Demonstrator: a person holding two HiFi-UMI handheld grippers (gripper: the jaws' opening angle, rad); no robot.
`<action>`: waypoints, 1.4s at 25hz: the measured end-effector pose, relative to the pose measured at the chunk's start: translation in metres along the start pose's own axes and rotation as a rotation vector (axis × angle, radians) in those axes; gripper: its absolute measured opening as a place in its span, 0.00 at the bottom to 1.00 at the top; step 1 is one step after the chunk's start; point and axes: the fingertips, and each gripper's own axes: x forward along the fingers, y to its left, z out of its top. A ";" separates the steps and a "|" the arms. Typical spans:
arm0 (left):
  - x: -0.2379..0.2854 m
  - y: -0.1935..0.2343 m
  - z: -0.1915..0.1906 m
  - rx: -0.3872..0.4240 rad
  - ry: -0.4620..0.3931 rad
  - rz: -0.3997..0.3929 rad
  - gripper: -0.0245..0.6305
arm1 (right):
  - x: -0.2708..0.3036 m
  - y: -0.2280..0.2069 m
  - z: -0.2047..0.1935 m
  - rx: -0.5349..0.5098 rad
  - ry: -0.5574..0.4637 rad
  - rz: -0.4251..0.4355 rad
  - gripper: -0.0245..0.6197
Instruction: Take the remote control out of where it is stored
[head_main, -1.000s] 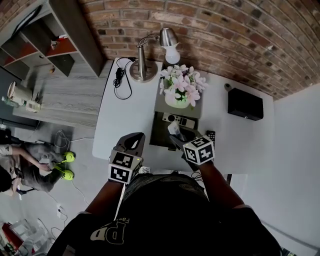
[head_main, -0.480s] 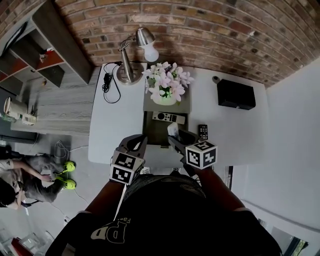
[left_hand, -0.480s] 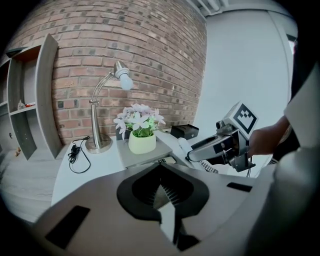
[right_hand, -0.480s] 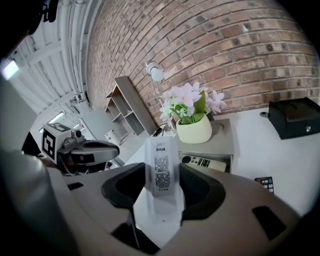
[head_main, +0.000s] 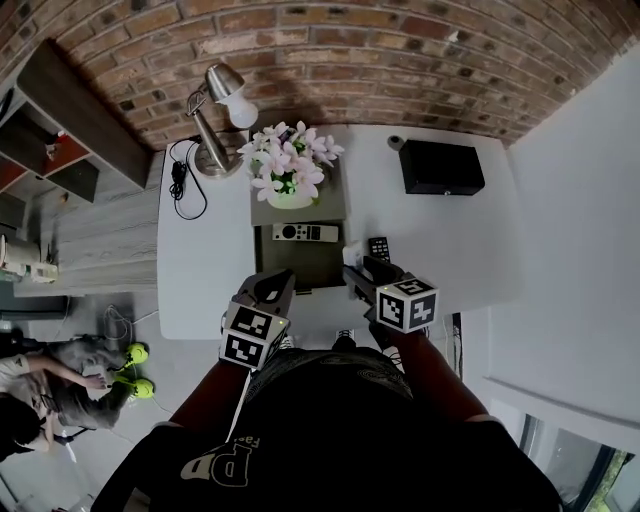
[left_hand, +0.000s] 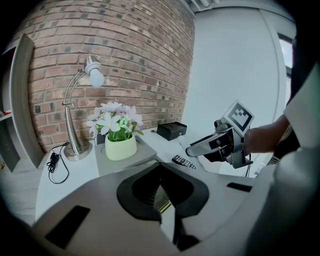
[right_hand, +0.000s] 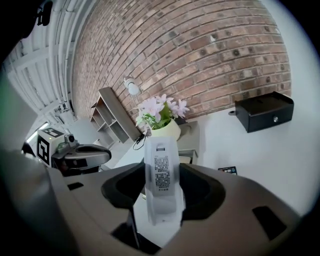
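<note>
My right gripper (right_hand: 161, 200) is shut on a white remote control (right_hand: 161, 180), which stands up between the jaws with its labelled back toward the camera. In the head view this gripper (head_main: 355, 270) hovers at the right edge of the open dark drawer (head_main: 300, 268). A second white remote (head_main: 305, 232) lies across the back of that drawer. A black remote (head_main: 379, 248) rests on the table just right of the drawer. My left gripper (head_main: 273, 288) hangs at the drawer's front left corner; in its own view the left gripper (left_hand: 162, 200) is shut with nothing in it.
A pot of flowers (head_main: 288, 180) stands on the grey unit above the drawer. A desk lamp (head_main: 215, 100) and a black cable (head_main: 180, 180) are at the back left, a black box (head_main: 441, 168) at the back right. A person sits on the floor at left (head_main: 40, 385).
The head view has swung, so the table sits further left and lower. My right gripper with the white remote has shifted from over the drawer to its right edge. The left gripper stayed put.
</note>
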 end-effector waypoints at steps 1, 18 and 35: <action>0.004 -0.004 0.001 0.006 0.000 -0.009 0.05 | -0.004 -0.007 0.000 0.011 -0.005 -0.010 0.37; 0.065 -0.068 0.020 0.072 0.024 -0.118 0.05 | -0.052 -0.116 -0.013 0.150 -0.007 -0.208 0.37; 0.100 -0.100 0.025 0.083 0.065 -0.160 0.05 | -0.054 -0.202 -0.044 0.183 0.131 -0.376 0.37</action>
